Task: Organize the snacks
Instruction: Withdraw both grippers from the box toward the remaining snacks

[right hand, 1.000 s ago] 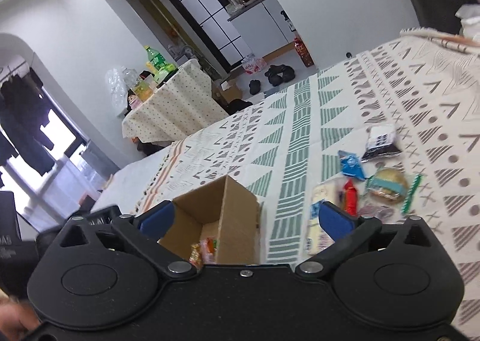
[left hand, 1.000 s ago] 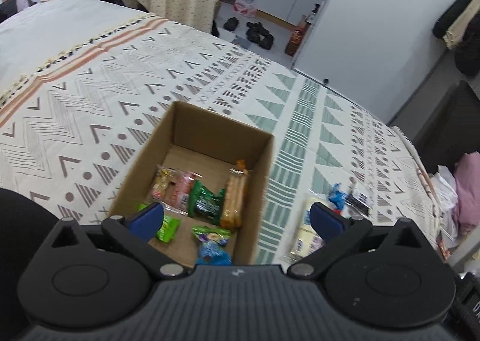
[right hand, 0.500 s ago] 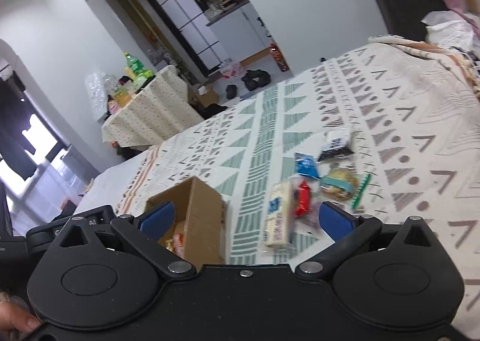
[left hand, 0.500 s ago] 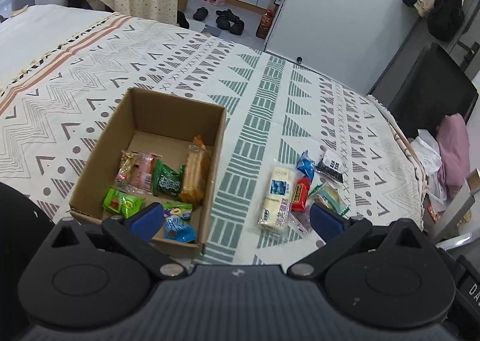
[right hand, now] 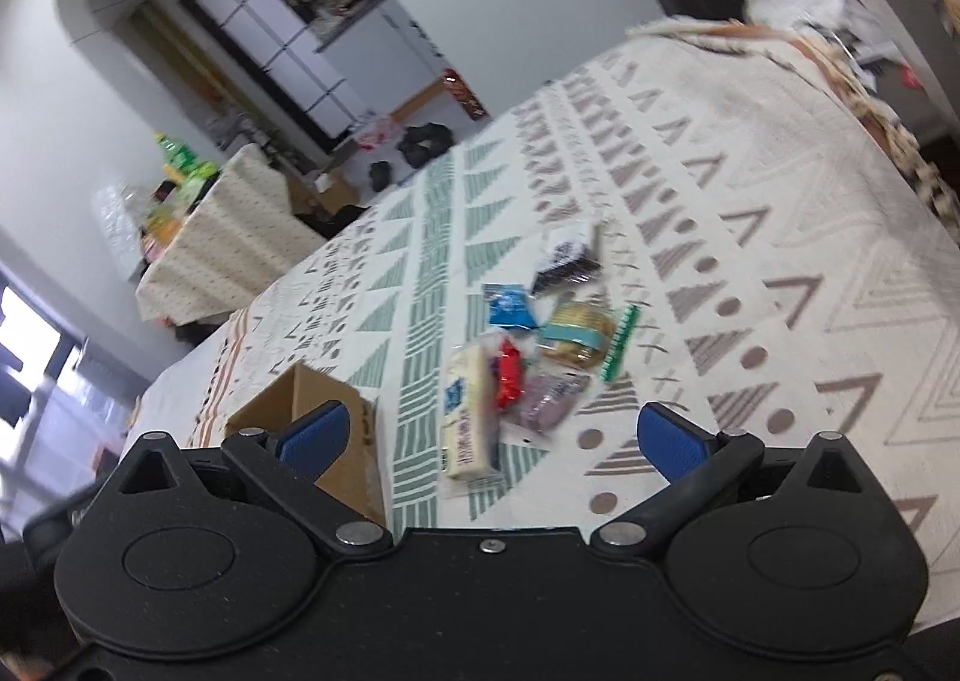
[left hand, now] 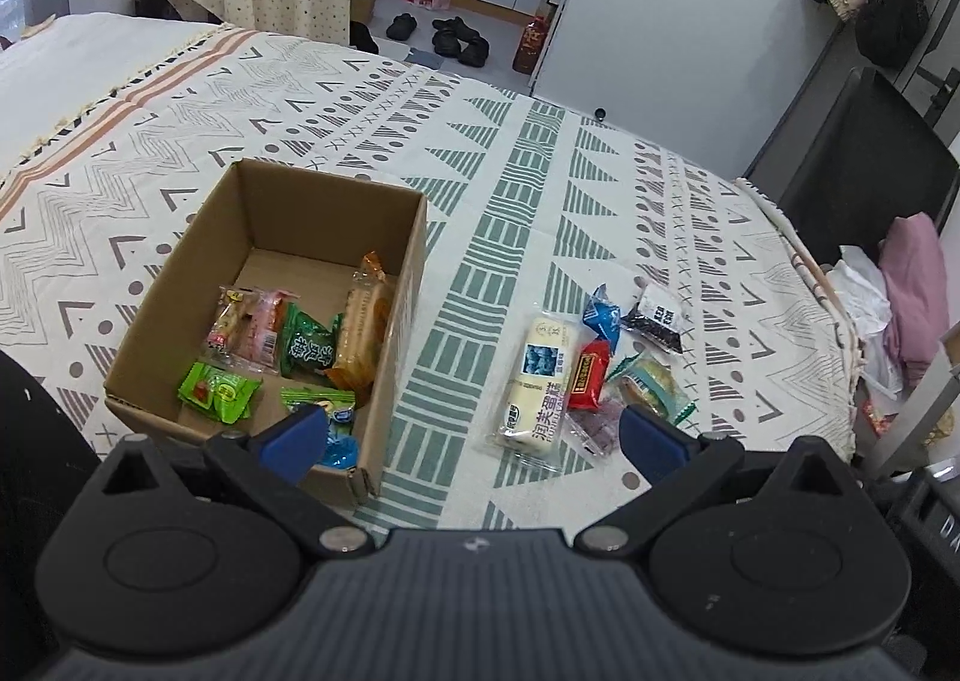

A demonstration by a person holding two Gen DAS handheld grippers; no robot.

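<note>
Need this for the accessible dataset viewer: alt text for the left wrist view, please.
An open cardboard box holding several wrapped snacks sits on a patterned bedspread, with a loose snack pile on the cloth to its right. The open, empty left gripper fills the bottom foreground.

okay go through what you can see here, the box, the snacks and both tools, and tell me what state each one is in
Cardboard box: open, upright, partly filled with snack packets.
Long cream cake packet: sealed, lying flat on the bedspread, outside the box.
Red packet: on the bedspread, against the cream packet.
Blue packet: loose on the bedspread.
Black packet: loose on the bedspread.
Left tool: open, empty.
Right tool: open, empty.
</note>
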